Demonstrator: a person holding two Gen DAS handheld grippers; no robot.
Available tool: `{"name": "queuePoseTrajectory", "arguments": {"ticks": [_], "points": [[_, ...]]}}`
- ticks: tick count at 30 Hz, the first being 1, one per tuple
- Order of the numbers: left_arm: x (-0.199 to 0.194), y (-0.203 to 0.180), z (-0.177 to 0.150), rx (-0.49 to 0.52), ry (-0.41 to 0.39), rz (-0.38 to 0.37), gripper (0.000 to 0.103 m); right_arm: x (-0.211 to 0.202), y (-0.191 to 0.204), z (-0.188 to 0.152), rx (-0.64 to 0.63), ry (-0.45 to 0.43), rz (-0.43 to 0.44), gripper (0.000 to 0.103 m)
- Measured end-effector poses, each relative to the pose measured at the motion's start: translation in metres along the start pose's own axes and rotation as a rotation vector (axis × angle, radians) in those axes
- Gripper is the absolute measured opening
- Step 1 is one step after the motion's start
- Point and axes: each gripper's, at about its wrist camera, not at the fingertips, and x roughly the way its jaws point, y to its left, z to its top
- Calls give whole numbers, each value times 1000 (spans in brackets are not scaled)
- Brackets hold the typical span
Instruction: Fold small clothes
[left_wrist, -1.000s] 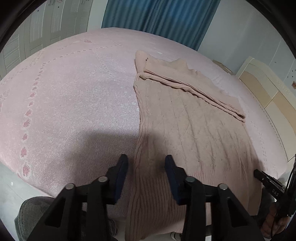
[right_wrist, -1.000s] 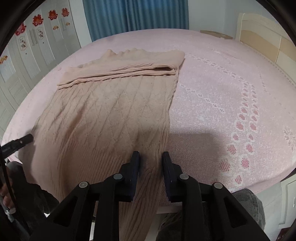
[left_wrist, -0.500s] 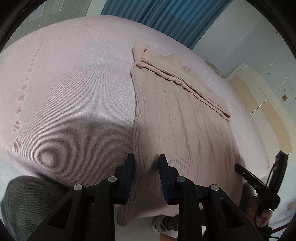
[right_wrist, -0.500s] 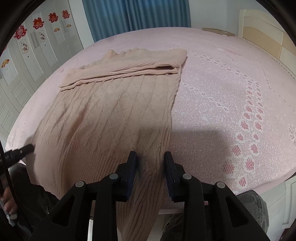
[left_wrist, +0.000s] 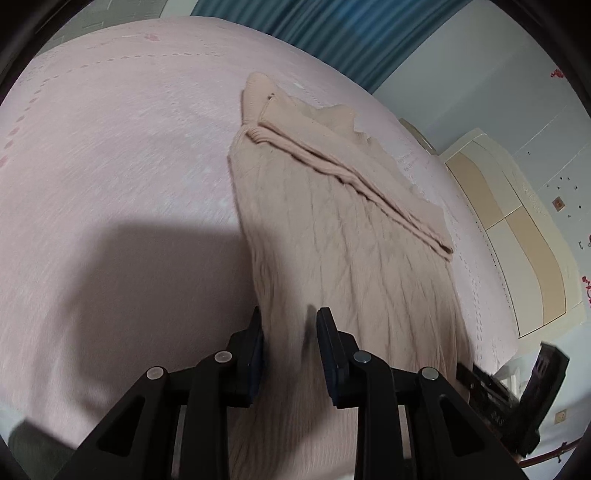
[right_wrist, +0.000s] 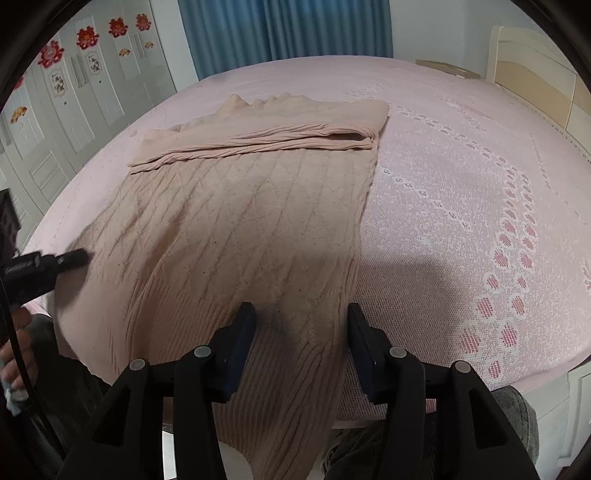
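- Left wrist view: the left tool (left_wrist: 288, 325) is narrowed onto the hem edge of the one beige knitted sweater (left_wrist: 343, 236), the knit bunched between its two fingers; it grasps the sweater. A second ago its fingers stood wider apart around the same edge, and half a second ago they were already drawn in.
- Right wrist view: the right tool (right_wrist: 301, 321) is released, its two fingers spread with the other hem corner lying loose between them; a second and half a second ago they stood much closer together.
- The sweater (right_wrist: 236, 229) lies flat on the one pink bed (right_wrist: 480, 184), hem hanging over the near edge, with its upper part folded down into a band across the far end.
- Beyond the bed hangs one blue curtain (right_wrist: 284, 29); white wardrobe doors (right_wrist: 74, 92) with red decorations stand on the left, and one cream headboard (right_wrist: 535, 70) on the right.
- The sweater's place on the bed is unchanged from both earlier moments.
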Motion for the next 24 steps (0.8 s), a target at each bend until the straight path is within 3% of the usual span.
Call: {"name": "queuePoseTrajectory", "arguments": {"ticks": [7,17,24], "points": [[1,12,2,-72,-5,-76,26,1,-2,1,6,-9,11,51],[-16,11,-20,-37,26,-105,26,5,2,3,-7,-31,10,57],[-34,23,-42,-87,51,-157,28,5,-2,5,15,-39,19,55]]}}
